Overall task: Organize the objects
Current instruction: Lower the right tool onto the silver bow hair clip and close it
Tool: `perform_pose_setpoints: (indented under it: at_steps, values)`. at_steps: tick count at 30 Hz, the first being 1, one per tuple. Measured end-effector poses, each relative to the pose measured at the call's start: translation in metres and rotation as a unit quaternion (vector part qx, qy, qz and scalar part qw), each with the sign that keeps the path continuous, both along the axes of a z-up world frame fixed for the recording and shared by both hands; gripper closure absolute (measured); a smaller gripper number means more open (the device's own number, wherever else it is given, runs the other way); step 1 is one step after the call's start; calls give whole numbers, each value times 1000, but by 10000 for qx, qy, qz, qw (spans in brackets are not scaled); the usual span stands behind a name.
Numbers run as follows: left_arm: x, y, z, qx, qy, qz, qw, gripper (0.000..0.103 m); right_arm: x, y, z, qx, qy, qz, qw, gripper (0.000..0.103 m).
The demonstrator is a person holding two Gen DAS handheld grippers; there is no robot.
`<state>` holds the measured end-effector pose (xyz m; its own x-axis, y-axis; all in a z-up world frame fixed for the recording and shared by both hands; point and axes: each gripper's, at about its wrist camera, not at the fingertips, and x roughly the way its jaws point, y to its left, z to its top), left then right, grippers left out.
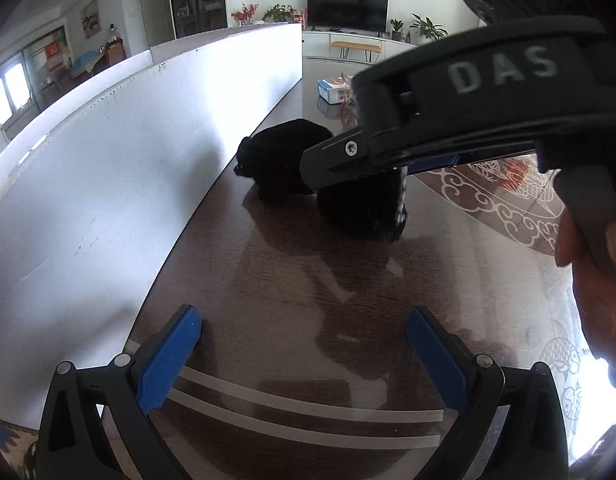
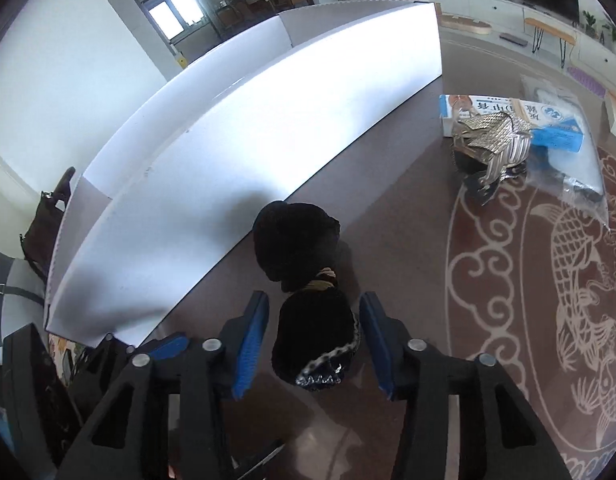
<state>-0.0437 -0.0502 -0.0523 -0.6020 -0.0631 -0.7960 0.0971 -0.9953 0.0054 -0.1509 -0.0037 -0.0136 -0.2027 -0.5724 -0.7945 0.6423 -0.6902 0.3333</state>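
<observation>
The right gripper (image 2: 313, 346) has its blue fingers apart around the near black bundle (image 2: 313, 342) on the table (image 2: 407, 240), not squeezing yet, so it likely needs to close next, while the left gripper (image 1: 304, 354) waits wide apart and empty behind it.

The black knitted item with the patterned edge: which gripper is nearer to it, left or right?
Right. The right gripper is open with the black knitted item between its fingers. The left gripper, also open, is farther back over bare table.
</observation>
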Motion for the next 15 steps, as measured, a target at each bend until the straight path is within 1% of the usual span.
perform_pose_setpoints:
  at_steps: [1,3,5,8,10,12,15]
  values:
    - [0,0,0,0,2,-1,10000,0,4,6,7,-46,204,-109,9997,22]
    - [0,0,0,3,2,2,10000,0,-3,21,20,-82,511,-503,9974,18]
    - [0,0,0,4,0,3,10000,0,-29,35,26,-72,528,-1105,9924,18]
    - [0,0,0,0,-1,2,10000,0,-80,47,27,-131,240,-1948,9805,18]
    - [0,0,0,-1,-2,-2,10000,0,-117,47,23,21,-10,-2316,9728,18]
    - [0,0,0,1,-4,-1,10000,0,-142,41,17,62,-234,-2515,9676,18]
    - [0,0,0,4,-5,2,10000,0,-165,21,5,305,-539,-2553,9649,18]
